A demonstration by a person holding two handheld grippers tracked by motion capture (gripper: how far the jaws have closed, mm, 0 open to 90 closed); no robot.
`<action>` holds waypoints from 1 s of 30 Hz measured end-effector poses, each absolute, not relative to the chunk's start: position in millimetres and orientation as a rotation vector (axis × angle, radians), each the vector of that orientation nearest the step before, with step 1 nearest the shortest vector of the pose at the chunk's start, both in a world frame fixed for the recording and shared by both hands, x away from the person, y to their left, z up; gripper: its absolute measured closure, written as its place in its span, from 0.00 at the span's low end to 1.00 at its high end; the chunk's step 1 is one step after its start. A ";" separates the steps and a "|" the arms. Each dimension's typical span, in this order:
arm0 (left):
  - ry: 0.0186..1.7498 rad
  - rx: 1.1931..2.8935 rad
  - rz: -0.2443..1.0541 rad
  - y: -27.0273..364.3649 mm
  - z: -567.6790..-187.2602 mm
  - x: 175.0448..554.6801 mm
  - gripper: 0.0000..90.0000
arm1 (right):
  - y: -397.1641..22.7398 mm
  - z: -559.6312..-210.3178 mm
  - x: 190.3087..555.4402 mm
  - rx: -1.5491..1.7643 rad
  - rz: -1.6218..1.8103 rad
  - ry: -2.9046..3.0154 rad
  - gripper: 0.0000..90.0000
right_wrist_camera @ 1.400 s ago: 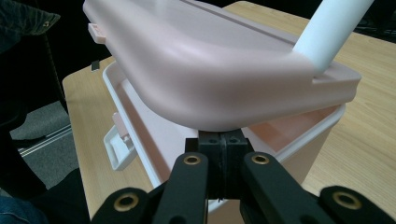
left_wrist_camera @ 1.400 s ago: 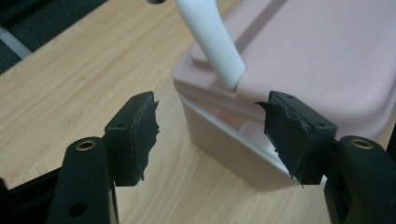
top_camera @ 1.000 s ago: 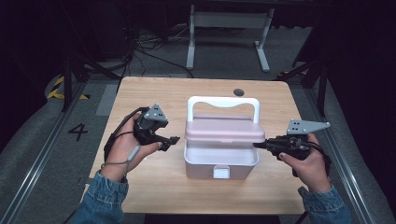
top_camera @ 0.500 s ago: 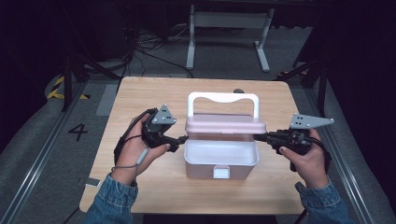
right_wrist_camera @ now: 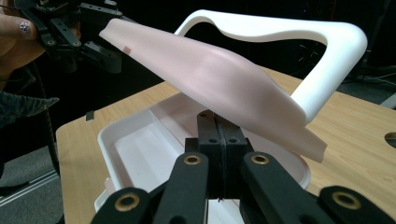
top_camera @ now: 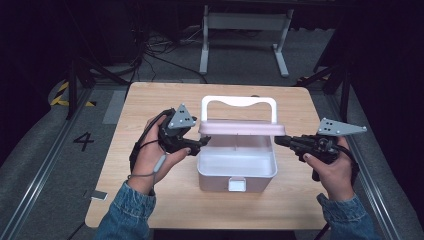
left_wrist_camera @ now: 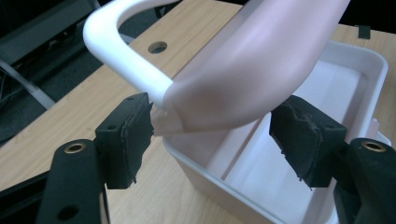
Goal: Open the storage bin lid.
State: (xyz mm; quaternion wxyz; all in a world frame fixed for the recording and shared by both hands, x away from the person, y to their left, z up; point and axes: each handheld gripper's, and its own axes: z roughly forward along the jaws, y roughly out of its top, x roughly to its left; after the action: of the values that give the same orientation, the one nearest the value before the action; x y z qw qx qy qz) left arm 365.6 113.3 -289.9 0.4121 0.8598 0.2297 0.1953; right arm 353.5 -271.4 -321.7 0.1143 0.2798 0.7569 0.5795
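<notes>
Lifted since before, the pink lid (top_camera: 242, 128) hangs above the bare white box (top_camera: 236, 165); left hand-held gripper (top_camera: 202, 143) open-jawed, right hand-held gripper (top_camera: 278, 141) closed beneath it.

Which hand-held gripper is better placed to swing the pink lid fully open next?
Left, probably. The left hand-held gripper has open jaws on either side of the pink plastic lid's raised corner. The right hand-held gripper is shut, beneath the lid's other end, above the white plastic box.
</notes>
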 end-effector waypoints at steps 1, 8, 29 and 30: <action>0.567 2.164 0.504 111.4 -288.0 366.9 0.35 | -271.6 -321.5 353.6 0.821 1.700 2.217 1.00; 0.531 2.164 0.499 100.4 -284.1 373.4 0.42 | -274.3 -318.8 352.4 0.823 1.718 2.197 1.00; 0.527 2.160 0.562 95.1 -276.1 390.0 0.65 | -289.1 -316.0 346.8 0.868 1.752 2.169 0.92; 0.530 2.161 0.560 95.1 -275.2 391.8 0.66 | -290.2 -316.1 346.2 0.871 1.753 2.165 0.92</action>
State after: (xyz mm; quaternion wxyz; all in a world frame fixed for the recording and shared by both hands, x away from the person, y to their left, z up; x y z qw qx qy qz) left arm 391.8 95.1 -275.2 0.4110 0.8586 0.2105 0.2227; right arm 346.2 -290.2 -316.1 0.1110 0.2967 0.7371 0.5970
